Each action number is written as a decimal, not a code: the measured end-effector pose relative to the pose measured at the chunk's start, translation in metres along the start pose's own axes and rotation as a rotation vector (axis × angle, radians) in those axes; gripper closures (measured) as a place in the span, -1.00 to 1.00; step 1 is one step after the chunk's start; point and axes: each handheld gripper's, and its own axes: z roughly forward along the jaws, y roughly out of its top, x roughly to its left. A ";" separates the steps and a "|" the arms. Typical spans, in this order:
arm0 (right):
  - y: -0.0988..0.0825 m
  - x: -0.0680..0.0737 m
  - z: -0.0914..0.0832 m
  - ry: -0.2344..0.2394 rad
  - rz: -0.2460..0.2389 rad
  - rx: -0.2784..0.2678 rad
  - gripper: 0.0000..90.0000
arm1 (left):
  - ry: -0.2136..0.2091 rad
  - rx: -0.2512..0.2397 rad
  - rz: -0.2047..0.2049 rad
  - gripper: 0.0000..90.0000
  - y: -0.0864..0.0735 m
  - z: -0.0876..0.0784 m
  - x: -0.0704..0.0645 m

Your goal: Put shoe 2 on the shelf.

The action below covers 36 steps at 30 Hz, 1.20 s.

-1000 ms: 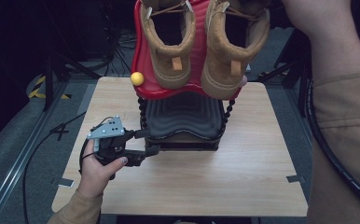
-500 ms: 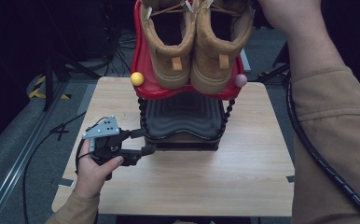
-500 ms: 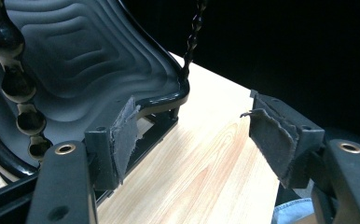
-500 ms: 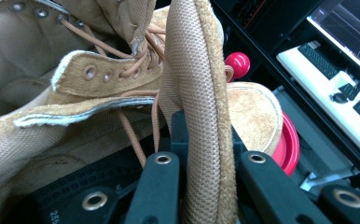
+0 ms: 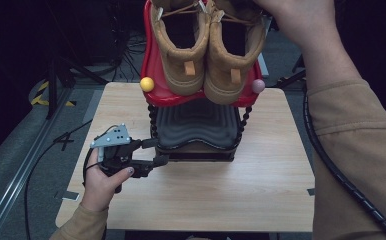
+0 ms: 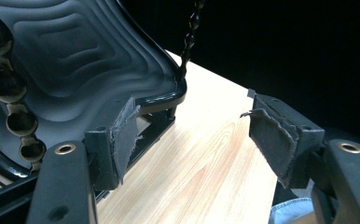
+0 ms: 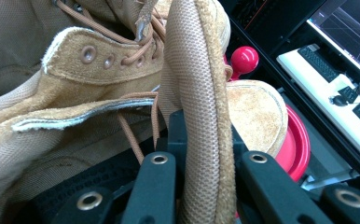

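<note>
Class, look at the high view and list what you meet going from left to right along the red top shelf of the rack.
Yellow knob → left boot → right boot → pink knob.

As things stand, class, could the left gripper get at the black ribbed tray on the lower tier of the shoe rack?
Probably yes. The left gripper sits open beside the black ribbed tray, one jaw already at its front corner, and nothing lies between them on the table. The boots rest on the red tray above.
</note>
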 end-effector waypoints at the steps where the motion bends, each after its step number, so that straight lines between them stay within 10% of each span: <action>1: -0.001 0.000 0.000 -0.003 -0.002 0.000 0.75 | -0.001 -0.003 0.001 -0.27 0.000 0.000 0.000; 11: -0.003 0.008 -0.023 0.014 0.016 -0.097 0.07 | -0.006 0.006 0.004 -0.27 0.001 0.003 0.000; 18: -0.027 0.023 -0.072 0.100 0.069 -0.323 0.04 | -0.025 0.021 0.006 -0.27 0.001 0.011 -0.002; 36: -0.109 0.090 -0.068 0.282 0.037 -0.251 0.03 | -0.031 0.038 0.003 -0.27 0.001 0.021 -0.005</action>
